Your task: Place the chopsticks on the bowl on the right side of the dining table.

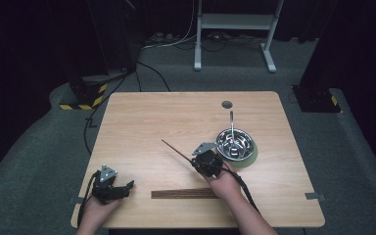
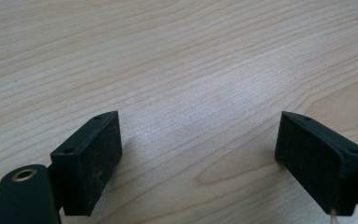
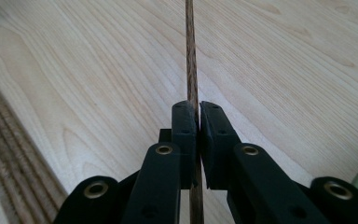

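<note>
Now a light wooden table (image 1: pixel 142 122) is seen under both tongs. Beyond the right gripper (image 1: pixel 201 164), just to its right side, a steel bowl (image 1: pixel 235 143) is placed on a green pad (image 1: pixel 251 157), and a metal utensil (image 1: pixel 232 125) is leaned out of the bowl, away from the person. A row of dark wooden chopsticks (image 1: pixel 183 194) is laid flat on the table, just behind the right gripper and near the right hand (image 1: pixel 223 183); in the right gripper view this row (image 3: pixel 9 154) is seen at the left of the jaws.

The jaws of the right gripper (image 3: pixel 197 112) are closed almost fully, and a single chopstick (image 3: pixel 190 60) is pinched between the pads. In the high view this chopstick (image 1: pixel 176 151) is held above the table and is pointed away from the gripper, to the left and forward.

The left gripper (image 1: pixel 127 187) is held by the left hand (image 1: pixel 98 205), well apart from the right one, at the near left part of the table. Its jaws are spread wide, and between them (image 2: pixel 198 154) only bare wood is seen; nothing is gripped.
</note>
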Tool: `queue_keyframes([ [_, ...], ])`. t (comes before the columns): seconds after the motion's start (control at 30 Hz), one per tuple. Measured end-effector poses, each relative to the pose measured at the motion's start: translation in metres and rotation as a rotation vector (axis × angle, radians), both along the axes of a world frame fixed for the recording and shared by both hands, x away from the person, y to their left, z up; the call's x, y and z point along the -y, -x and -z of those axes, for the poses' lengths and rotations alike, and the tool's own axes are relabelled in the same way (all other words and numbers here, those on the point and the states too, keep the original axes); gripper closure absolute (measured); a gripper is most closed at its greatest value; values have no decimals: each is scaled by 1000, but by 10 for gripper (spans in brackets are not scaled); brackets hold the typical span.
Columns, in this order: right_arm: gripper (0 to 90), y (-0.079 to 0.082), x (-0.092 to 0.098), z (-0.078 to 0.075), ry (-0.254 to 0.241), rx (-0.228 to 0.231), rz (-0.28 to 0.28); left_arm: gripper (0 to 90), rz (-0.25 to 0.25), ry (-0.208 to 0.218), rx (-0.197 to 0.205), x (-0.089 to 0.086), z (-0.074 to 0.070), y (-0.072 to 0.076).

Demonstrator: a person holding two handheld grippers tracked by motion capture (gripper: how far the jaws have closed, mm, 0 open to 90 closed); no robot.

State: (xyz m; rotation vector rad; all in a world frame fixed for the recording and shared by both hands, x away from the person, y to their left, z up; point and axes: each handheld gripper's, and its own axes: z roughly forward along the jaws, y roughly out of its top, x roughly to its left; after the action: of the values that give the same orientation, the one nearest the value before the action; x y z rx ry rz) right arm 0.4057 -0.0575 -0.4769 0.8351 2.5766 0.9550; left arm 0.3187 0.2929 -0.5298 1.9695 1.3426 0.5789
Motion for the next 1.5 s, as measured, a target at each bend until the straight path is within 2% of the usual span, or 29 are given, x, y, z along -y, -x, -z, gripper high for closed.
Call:
queue_keyframes([
  [0.33, 846, 15, 20, -13, -14, 26, 2, 145, -2, 2, 0, 0, 0, 0],
  [0.5, 846, 20, 37, -19, -33, 34, 32, 145, -3, 2, -1, 0, 0, -1],
  [0.53, 846, 22, 45, -20, -33, 39, 40, 145, -3, 1, -1, 0, 0, -1],
  [0.73, 846, 23, 63, -21, -29, 51, 72, 145, -3, 1, -1, 0, 0, -1],
  [0.8, 846, 23, 69, -22, -28, 39, 85, 145, -3, 1, -1, 0, 0, -1],
  [1.1, 846, 19, 88, -33, -11, 67, 123, 145, -3, 2, -1, 0, 0, -1],
  [1.13, 847, 14, 92, -34, -5, 73, 122, 145, -2, 2, -2, 0, 0, -1],
  [1.33, 846, 1, 102, -36, -10, 60, 159, 145, 0, 1, -2, 0, 0, -1],
  [1.5, 846, -6, 102, -39, -11, 58, 164, 145, 0, 2, -2, 0, 0, -1],
])
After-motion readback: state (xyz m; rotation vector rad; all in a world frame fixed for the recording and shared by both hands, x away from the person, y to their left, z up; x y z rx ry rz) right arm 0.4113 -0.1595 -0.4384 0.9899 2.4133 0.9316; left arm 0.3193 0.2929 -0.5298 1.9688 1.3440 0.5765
